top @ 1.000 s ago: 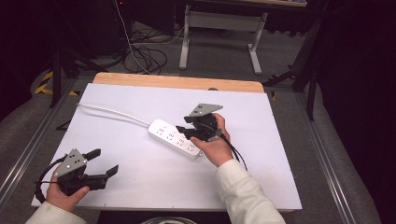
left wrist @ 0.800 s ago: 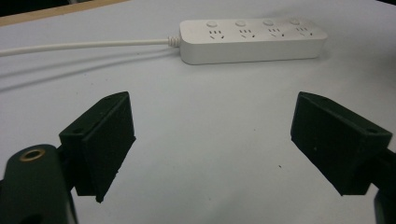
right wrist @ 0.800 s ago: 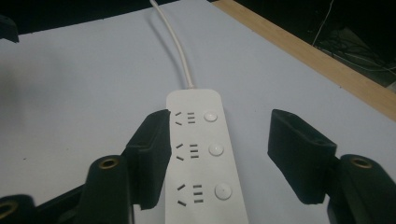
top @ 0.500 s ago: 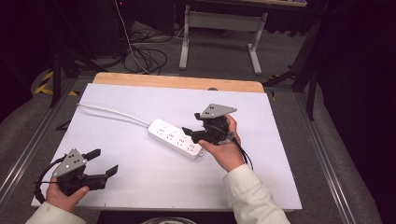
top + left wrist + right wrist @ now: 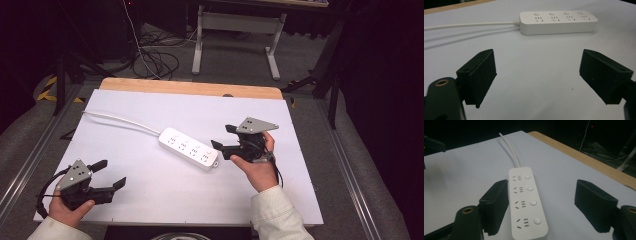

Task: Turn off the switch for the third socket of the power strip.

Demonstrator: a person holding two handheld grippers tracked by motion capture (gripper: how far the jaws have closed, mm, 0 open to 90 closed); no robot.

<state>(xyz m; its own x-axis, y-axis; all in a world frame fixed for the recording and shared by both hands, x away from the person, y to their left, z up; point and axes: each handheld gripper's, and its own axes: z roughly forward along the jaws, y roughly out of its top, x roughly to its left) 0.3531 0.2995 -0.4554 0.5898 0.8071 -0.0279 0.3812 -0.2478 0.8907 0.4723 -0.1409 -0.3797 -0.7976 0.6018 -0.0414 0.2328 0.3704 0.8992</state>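
Bright, sharp centre; dark, dim surroundings.

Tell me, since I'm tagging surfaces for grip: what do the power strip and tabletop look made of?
Power strip: likely smooth white moulded plastic, with rounded edges and a faint sheen. Tabletop: matte white sheet, material unclear, over a wood-looking board showing at the far edge.

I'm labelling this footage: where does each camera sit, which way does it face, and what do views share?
High view: above the person's side, looking forward-down at the table; both forearms, left gripper, right gripper.
Left gripper view: low, between open jaws, facing the power strip side-on.
Right gripper view: between open jaws, along the strip's length.
Shared: the power strip and its cord.
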